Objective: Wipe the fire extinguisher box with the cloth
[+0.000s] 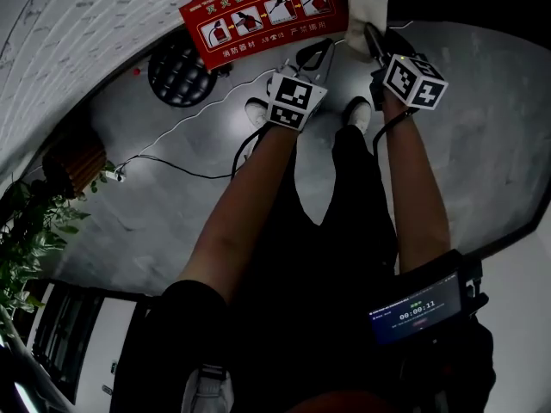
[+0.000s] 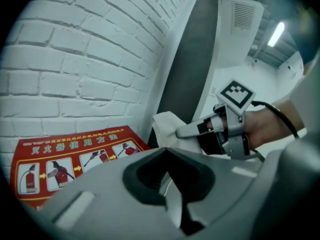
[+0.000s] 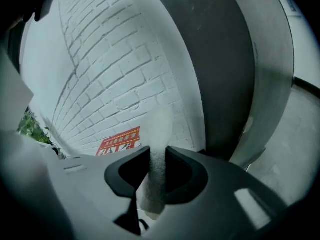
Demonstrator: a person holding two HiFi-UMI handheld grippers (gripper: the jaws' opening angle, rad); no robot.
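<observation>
The right gripper (image 1: 373, 40) was clamped tight on the white cloth (image 1: 366, 9), a soft, fuzzy strip. It was held just beside the red fire extinguisher box (image 1: 258, 14). Only the box's flat face with its little pictures showed, and the rest was cut off. The left gripper (image 1: 320, 52) hung near the box. Its jaws seemed pinched together on nothing.

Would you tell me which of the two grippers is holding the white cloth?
The right gripper: its jaws are clamped on the white cloth. The left gripper holds nothing.
</observation>
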